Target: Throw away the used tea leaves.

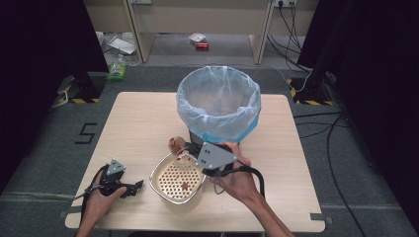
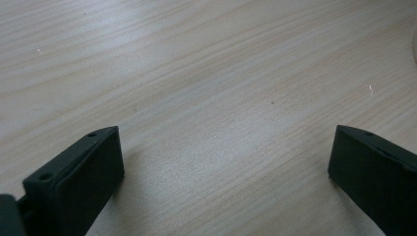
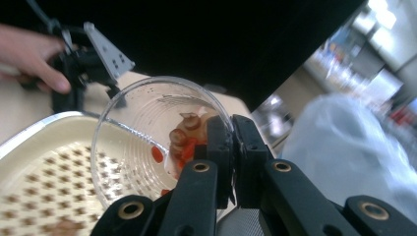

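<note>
My left gripper point(image 1: 129, 188) rests low on the wooden table point(image 1: 138, 123), near its front left corner, held in my left hand point(image 1: 99, 200). In the left gripper view its two black jaws stand spread wide apart, with bare wood grain between them point(image 2: 226, 147) and nothing caught there. The grey three-cornered plate on top of it tilts toward the table's middle.

Just to the right of that gripper sits a cream-coloured strainer basin point(image 1: 159, 170) with a metal rim and a floor of small holes. A small brown scrap point(image 1: 184, 185) lies on that perforated floor. In the right gripper view the basin point(image 3: 29, 142) lies below and behind the cup, and my left hand and gripper show farther off at the upper left.

Over the basin's far right edge, my right gripper point(image 1: 190, 150) holds a clear plastic cup point(image 1: 178, 147) tipped on its side, mouth toward the basin. In the right gripper view my jaws point(image 3: 231, 147) are pressed together on the cup's rim point(image 3: 162, 132), one inside the wall and one outside. Orange and brownish bits of food point(image 3: 184, 142) cling inside the cup next to the jaws. My right hand point(image 1: 237, 180) grips the tool from the front right.

Behind the cup, touching or nearly touching it, stands a bin lined with a pale blue plastic bag point(image 1: 220, 101), its mouth open; it sits on the far middle of the table.
</note>
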Available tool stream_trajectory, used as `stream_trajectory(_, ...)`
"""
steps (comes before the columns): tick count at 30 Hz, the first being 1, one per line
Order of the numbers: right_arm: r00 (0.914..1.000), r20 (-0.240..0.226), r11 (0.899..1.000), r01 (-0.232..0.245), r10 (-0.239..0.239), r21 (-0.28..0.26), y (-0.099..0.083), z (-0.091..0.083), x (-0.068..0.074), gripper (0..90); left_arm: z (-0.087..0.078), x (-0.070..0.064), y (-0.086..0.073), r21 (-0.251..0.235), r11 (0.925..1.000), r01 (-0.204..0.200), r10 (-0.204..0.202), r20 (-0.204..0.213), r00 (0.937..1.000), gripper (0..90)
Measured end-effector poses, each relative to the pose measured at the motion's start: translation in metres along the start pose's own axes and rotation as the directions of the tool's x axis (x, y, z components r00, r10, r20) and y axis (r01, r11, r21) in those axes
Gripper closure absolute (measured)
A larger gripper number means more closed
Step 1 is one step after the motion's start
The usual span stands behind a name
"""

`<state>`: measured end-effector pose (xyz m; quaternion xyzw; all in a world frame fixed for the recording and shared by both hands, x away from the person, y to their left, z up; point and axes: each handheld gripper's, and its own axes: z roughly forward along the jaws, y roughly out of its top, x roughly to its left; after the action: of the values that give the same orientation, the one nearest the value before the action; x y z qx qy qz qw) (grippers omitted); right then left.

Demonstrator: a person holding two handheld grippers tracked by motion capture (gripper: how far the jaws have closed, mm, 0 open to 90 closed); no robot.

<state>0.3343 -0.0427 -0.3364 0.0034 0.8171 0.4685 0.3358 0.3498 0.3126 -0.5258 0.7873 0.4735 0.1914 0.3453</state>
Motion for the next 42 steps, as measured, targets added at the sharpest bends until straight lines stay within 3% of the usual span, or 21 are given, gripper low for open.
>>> stream_trajectory(3,0.9809,0.091,0.985,0.173,-0.172,0.004,-0.002,0.012,0.017,87.9,0.000,0.000,0.000,-0.001,1.0000,0.000,0.000,0.000,1.0000,0.0)
stream_trajectory(4,0.9809,0.091,0.985,0.173,-0.172,0.004,-0.002,0.012,0.017,87.9,0.000,0.000,0.000,-0.001,1.0000,0.000,0.000,0.000,1.0000,0.0)
stream_trajectory(8,0.8883,0.222,0.913,0.406,-0.402,0.030,-0.005,0.020,0.034,87.9,0.000,0.000,0.000,0.000,1.0000,0.000,0.000,0.000,1.0000,0.0)
stream_trajectory(13,0.7496,0.342,0.804,0.594,-0.567,0.031,-0.010,0.022,0.049,87.9,0.000,0.000,0.000,-0.001,1.0000,0.000,0.000,0.000,1.0000,0.0)
stream_trajectory(14,0.7496,0.342,0.804,0.594,-0.567,0.031,-0.010,0.022,0.049,87.9,0.000,0.000,0.000,-0.001,1.0000,0.000,0.000,0.000,1.0000,0.0)
stream_trajectory(15,0.7191,0.365,0.781,0.623,-0.591,0.037,-0.012,0.022,0.052,87.9,0.000,0.000,0.000,-0.001,1.0000,0.000,0.000,0.000,1.0000,0.0)
stream_trajectory(16,0.6690,0.403,0.743,0.668,-0.625,0.043,-0.018,0.023,0.059,87.9,0.000,0.000,0.000,-0.001,1.0000,0.000,0.000,0.000,1.0000,0.0)
stream_trajectory(18,0.6242,0.440,0.710,0.702,-0.645,0.045,-0.022,0.024,0.064,88.1,0.000,0.000,0.000,-0.001,1.0000,0.000,0.000,0.000,1.0000,0.0)
stream_trajectory(21,0.6111,0.475,0.706,0.708,-0.633,0.031,-0.025,0.023,0.065,88.1,0.000,0.000,0.000,-0.001,1.0000,0.000,0.000,-0.001,1.0000,0.0)
stream_trajectory(23,0.5915,0.513,0.698,0.716,-0.622,0.021,-0.023,0.021,0.065,88.1,0.000,0.000,0.000,-0.001,1.0000,0.000,0.000,0.000,1.0000,0.0)
stream_trajectory(25,0.5918,0.516,0.700,0.714,-0.619,0.021,-0.023,0.021,0.065,88.2,0.000,0.000,0.000,-0.001,1.0000,0.000,0.000,0.000,1.0000,0.0)
stream_trajectory(26,0.5803,0.519,0.689,0.725,-0.628,0.023,-0.023,0.022,0.064,88.2,0.000,0.000,0.000,-0.001,1.0000,0.000,0.000,0.000,1.0000,0.0)
stream_trajectory(28,0.5775,0.530,0.689,0.724,-0.621,0.019,-0.023,0.021,0.063,88.2,0.000,0.000,0.000,-0.001,1.0000,0.000,0.000,-0.001,1.0000,0.0)
stream_trajectory(29,0.5909,0.552,0.711,0.704,-0.588,0.004,-0.022,0.020,0.061,88.2,0.000,0.000,0.000,-0.001,1.0000,0.000,0.000,0.000,1.0000,0.0)
stream_trajectory(30,0.5936,0.555,0.714,0.700,-0.583,0.002,-0.022,0.020,0.060,88.2,0.000,0.000,0.000,-0.001,1.0000,0.000,0.000,0.000,1.0000,0.0)
stream_trajectory(33,0.5751,0.554,0.696,0.718,-0.602,0.010,-0.022,0.020,0.061,88.2,0.000,0.000,0.000,-0.001,1.0000,-0.001,0.001,-0.001,1.0000,0.0)
stream_trajectory(34,0.5787,0.571,0.708,0.706,-0.582,0.005,-0.022,0.019,0.059,88.2,0.000,0.000,0.000,-0.001,1.0000,0.000,0.000,0.000,1.0000,0.0)
stream_trajectory(35,0.5972,0.570,0.727,0.687,-0.564,-0.001,-0.021,0.020,0.057,88.2,0.000,0.000,0.000,-0.001,1.0000,0.000,0.000,-0.001,1.0000,0.0)
stream_trajectory(37,0.5906,0.539,0.711,0.703,-0.600,0.022,-0.022,0.024,0.058,88.2,0.000,0.000,0.000,0.000,1.0000,-0.001,0.001,-0.001,1.0000,0.0)
stream_trajectory(40,0.6146,0.546,0.734,0.679,-0.570,0.002,-0.024,0.022,0.057,88.1,0.000,0.000,0.000,0.000,1.0000,-0.002,0.002,-0.001,1.0000,0.0)
stream_trajectory(42,0.6128,0.542,0.730,0.684,-0.575,0.000,-0.024,0.022,0.058,88.2,0.000,0.000,0.000,0.000,1.0000,-0.003,0.003,-0.002,1.0000,0.0)
